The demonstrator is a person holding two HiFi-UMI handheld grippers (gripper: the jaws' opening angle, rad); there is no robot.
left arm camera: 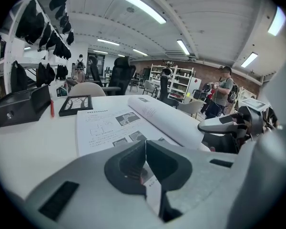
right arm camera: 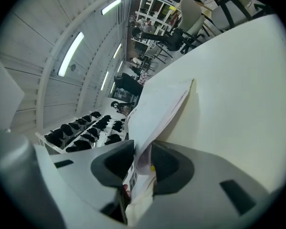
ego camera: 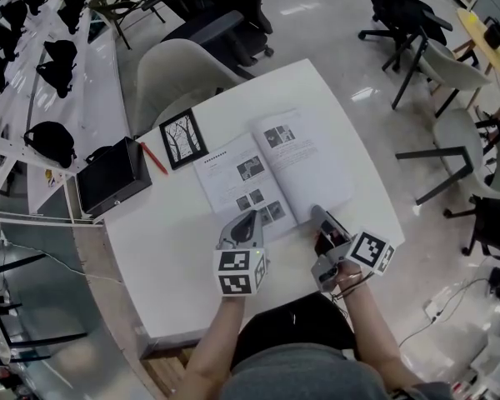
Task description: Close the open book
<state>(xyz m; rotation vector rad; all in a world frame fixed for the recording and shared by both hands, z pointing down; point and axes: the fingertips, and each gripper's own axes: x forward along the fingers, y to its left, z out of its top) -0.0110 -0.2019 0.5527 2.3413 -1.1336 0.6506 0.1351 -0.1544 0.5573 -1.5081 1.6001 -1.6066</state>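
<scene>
1. A white desk [ego camera: 167,257] with a rounded edge carries everything here.
2. A black-framed picture [ego camera: 183,138] of bare trees lies flat near its far side.
3. A red pen [ego camera: 154,158] lies between that frame and a black box [ego camera: 112,176] at the desk's left edge.
4. A pale shell chair [ego camera: 179,69] stands at the far side.
5. Black office chairs [ego camera: 400,15] stand well apart on the glossy floor [ego camera: 333,23].
6. A white rack [ego camera: 8,152] on the left holds dark caps [ego camera: 50,140].
7. A person [left arm camera: 224,92] with a backpack stands near shelving [left arm camera: 178,80].

There is one book [ego camera: 271,169], one framed picture [ego camera: 183,138], one red pen [ego camera: 154,158], one black box [ego camera: 112,176] and two hand-held grippers [ego camera: 248,217] [ego camera: 319,215].
</scene>
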